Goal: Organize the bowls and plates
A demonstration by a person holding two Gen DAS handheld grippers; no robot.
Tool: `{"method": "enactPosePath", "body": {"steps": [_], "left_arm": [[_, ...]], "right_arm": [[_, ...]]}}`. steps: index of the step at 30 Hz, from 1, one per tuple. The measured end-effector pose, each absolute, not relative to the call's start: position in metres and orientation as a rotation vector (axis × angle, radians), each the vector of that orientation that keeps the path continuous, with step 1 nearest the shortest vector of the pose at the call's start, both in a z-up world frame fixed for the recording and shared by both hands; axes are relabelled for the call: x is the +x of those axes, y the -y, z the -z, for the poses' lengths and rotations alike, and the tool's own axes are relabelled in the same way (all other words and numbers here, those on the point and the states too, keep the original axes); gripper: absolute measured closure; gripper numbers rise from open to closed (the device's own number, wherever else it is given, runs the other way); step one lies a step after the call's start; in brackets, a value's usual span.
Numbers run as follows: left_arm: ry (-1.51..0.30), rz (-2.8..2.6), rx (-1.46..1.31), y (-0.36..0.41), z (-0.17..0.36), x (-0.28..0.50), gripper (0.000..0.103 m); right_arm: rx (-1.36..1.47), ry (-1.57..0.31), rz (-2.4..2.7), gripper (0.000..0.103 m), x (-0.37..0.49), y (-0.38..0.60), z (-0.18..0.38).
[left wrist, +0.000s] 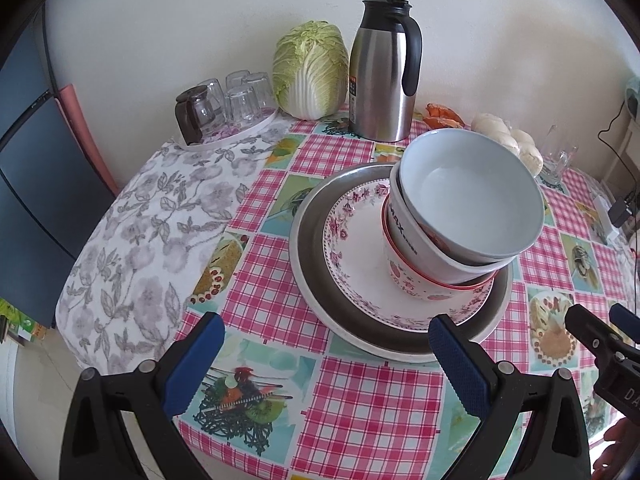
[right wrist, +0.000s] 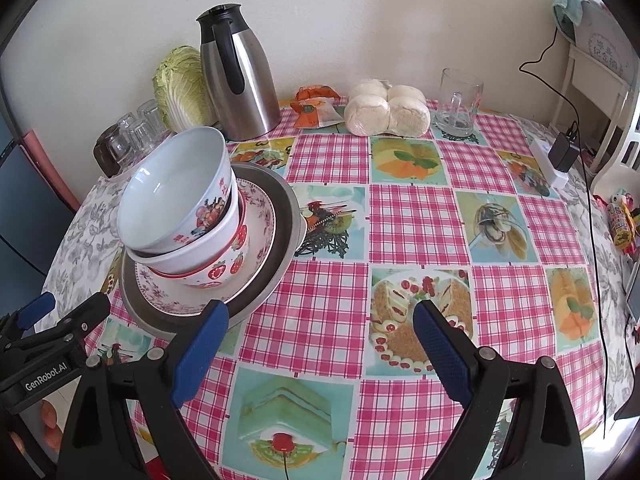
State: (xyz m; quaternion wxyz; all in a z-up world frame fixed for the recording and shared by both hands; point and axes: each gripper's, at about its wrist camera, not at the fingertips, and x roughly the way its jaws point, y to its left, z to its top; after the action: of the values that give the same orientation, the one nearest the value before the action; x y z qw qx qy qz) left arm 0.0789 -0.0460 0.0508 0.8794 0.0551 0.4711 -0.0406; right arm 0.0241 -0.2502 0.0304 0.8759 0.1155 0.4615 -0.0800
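Beyond both open jaws, 3 stacked bowls (left wrist: pixel 460 216), plates (left wrist: pixel 360 280)

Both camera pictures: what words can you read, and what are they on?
"GenRobot.AI": left gripper, on its body label.
"MAX", partly hidden: middle bowl.
"DA", cut off: right gripper.
Red characters on the top bowl, thermos label, chair sign: too blurred.

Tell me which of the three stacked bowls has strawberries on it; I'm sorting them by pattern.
The bottom bowl, resting directly on the floral plate. The white middle bowl bears printed lettering, and the top bowl shows a red-and-blue picture.
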Motion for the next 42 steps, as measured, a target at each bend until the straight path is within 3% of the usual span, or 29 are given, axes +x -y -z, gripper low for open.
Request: {"method": "enactPosePath", "body": {"steps": [42], "left_arm": [[-1.018, 0.097, 0.112, 0.0462, -0.0464, 0.0808, 0.000]], "right_arm": [[0.226, -0.993, 0.164, 0.009, 0.0256, 0.2488, -0.0255]]}}
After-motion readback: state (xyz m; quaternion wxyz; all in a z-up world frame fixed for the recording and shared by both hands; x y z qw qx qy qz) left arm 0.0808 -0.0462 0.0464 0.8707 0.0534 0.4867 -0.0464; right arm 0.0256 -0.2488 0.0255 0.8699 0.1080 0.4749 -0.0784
